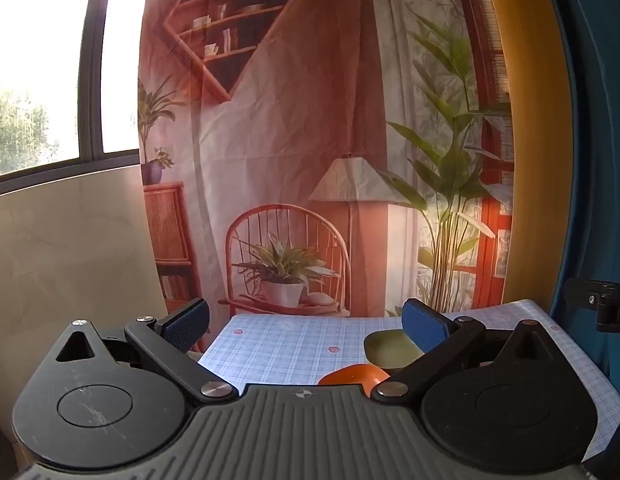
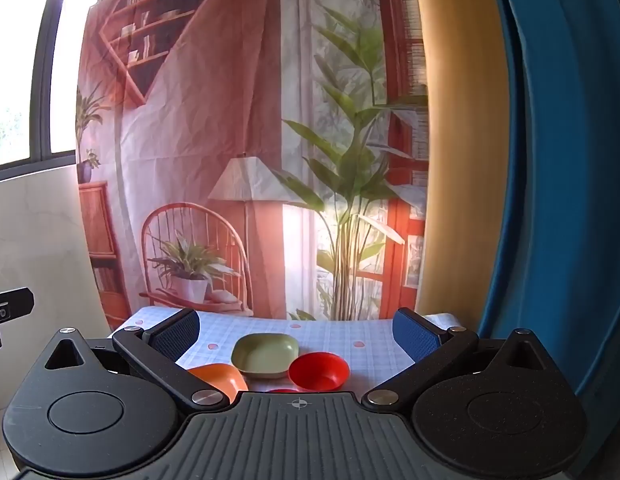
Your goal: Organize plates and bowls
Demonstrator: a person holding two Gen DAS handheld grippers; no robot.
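Note:
A green square bowl [image 2: 266,355] sits on the checked tablecloth [image 2: 369,344], with a red round bowl [image 2: 319,371] touching its right side and an orange dish [image 2: 220,378] at its left, partly hidden by my gripper body. A sliver of another red dish [image 2: 283,390] shows at the body's edge. My right gripper [image 2: 296,334] is open and empty, held above and short of the dishes. In the left wrist view the green bowl [image 1: 389,350] and orange dish [image 1: 351,374] lie low right. My left gripper [image 1: 306,322] is open and empty.
A printed room backdrop [image 2: 250,140] hangs behind the table's far edge. A blue curtain [image 2: 557,160] and a yellow strip [image 2: 453,140] stand on the right. A window [image 1: 42,60] and a pale wall are on the left.

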